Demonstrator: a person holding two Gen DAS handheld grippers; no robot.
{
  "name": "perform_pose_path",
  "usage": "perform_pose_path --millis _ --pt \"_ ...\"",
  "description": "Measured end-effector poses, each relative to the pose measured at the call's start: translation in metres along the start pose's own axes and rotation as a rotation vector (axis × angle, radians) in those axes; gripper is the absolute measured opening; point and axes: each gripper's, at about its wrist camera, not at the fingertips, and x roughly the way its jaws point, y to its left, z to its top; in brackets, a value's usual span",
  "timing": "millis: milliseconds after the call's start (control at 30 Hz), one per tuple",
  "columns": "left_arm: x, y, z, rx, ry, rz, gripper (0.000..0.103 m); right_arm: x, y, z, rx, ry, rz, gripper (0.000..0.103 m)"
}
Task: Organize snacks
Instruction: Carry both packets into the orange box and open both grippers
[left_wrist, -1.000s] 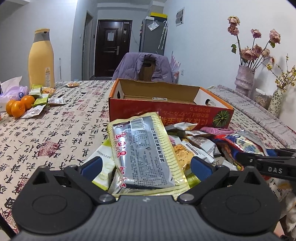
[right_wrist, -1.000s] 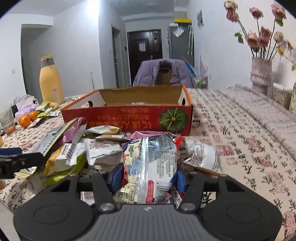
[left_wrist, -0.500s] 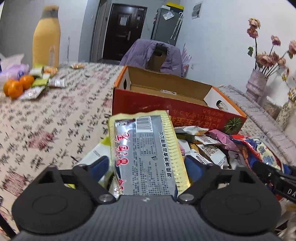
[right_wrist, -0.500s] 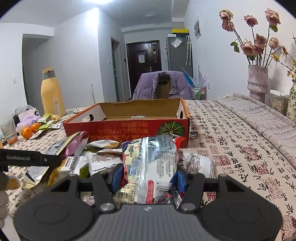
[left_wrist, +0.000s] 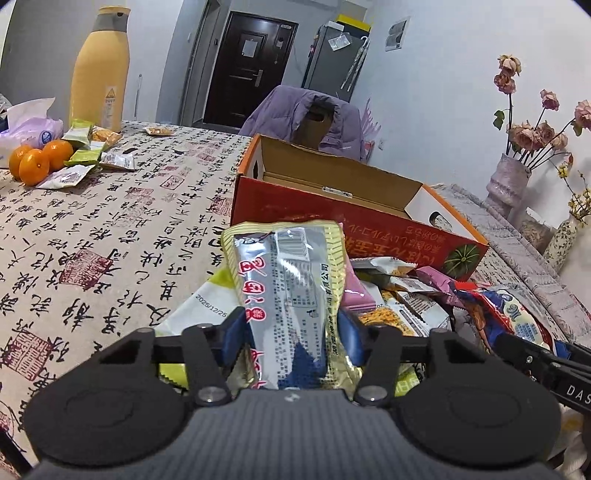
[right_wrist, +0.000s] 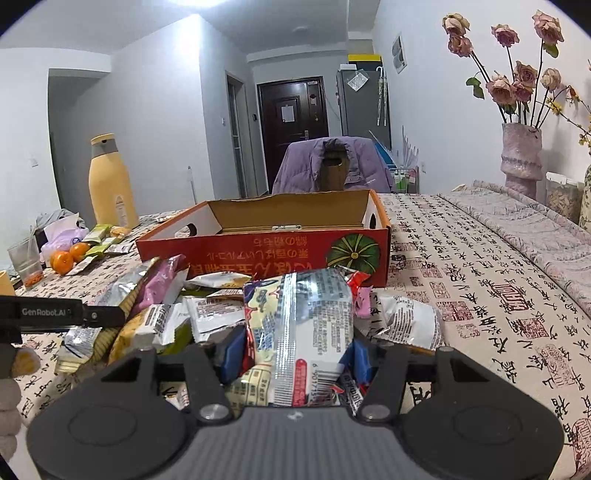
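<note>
Table w/ calligraphy-print cloth (left_wrist: 110, 236); dark door (right_wrist: 291, 122) and grey fridge (right_wrist: 364, 99) at rear. L gripper (left_wrist: 288, 332) jaws closing on silver-gold packet (left_wrist: 291, 295), rising above the snack pile (right_wrist: 207, 314) at the near edge. R gripper (right_wrist: 291, 350), marked "DAS", is clamping a silver-white packet (right_wrist: 310, 328). Red box (right_wrist: 266, 247) is sitting mid-table, pumpkin print.

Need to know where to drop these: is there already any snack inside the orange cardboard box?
No. The right wrist view shows the orange cardboard box with only bare brown inner walls visible, while the snack packets lie piled on the table in front of it.
</note>
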Motion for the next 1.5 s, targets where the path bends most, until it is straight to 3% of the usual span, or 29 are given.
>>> perform_pose_path --millis 400,833,967,1200,1500 --pt "-0.020 -0.010 0.018 0.086 -0.101 0.025 0.049 -0.003 0.004 0.013 -0.025 -0.057 0.001 0.056" --pt "-0.004 -0.054 0.094 0.172 -0.211 0.004 0.050 0.040 0.005 0.079 -0.054 -0.178 -0.039 0.056" --pt "0.018 -0.063 0.117 0.166 -0.205 0.004 0.050 0.063 0.003 0.101 -0.044 -0.180 -0.036 0.056" --pt "0.074 -0.073 0.146 0.173 -0.173 0.072 0.050 0.110 0.005 0.132 -0.042 -0.155 -0.035 0.056" --pt "0.143 -0.072 0.151 0.217 -0.019 0.172 0.050 0.180 0.001 0.144 -0.072 0.009 -0.065 0.056"
